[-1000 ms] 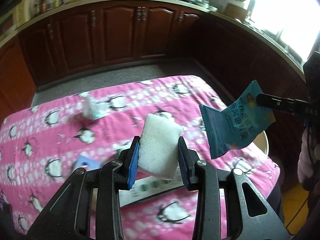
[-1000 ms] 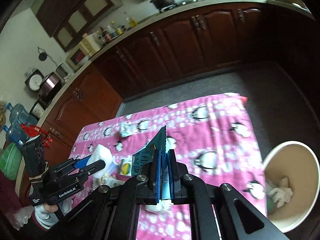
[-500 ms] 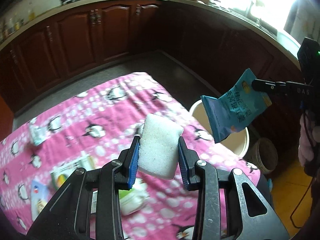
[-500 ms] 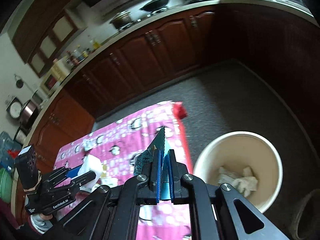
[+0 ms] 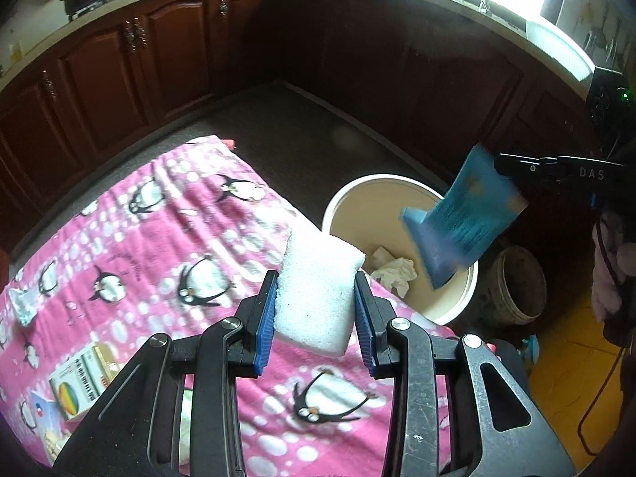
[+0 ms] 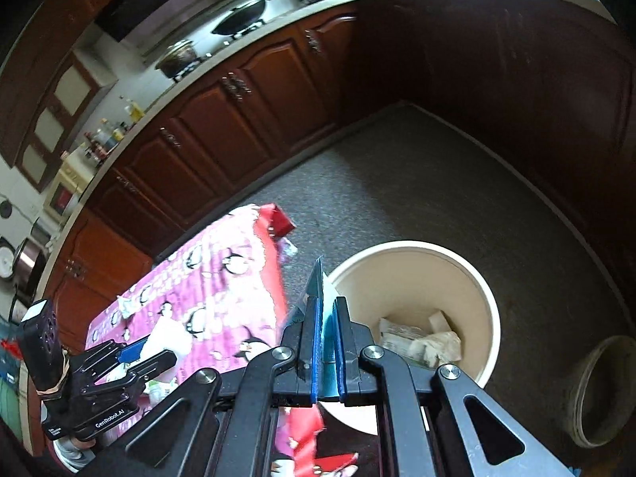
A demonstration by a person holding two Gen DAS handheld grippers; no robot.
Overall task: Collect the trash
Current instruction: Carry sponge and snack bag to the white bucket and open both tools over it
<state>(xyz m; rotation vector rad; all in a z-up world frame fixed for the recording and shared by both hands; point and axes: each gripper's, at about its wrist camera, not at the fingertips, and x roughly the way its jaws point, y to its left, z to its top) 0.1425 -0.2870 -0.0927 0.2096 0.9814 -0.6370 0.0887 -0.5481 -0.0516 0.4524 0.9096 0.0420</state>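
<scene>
The right hand-held gripper (image 6: 326, 342), clamped on a blue foil snack packet (image 5: 461, 218), hangs above the cream round plastic bin (image 5: 338, 202); the left hand-held gripper (image 5: 314, 310), squeezing a white foam block (image 5: 318, 290), sits nearer the worktop.

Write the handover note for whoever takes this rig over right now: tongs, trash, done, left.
Left tongs: shut on the white foam block, held above the pink penguin cloth near its bin-side edge.
Right tongs: shut on the blue snack wrapper, hanging over the cream bin on the floor.
Done: crumpled paper already lies in the bin.
Left: release the wrapper, then the foam block, into the bin; then fetch the clear wrapper and the colourful packets lying on the cloth.
</scene>
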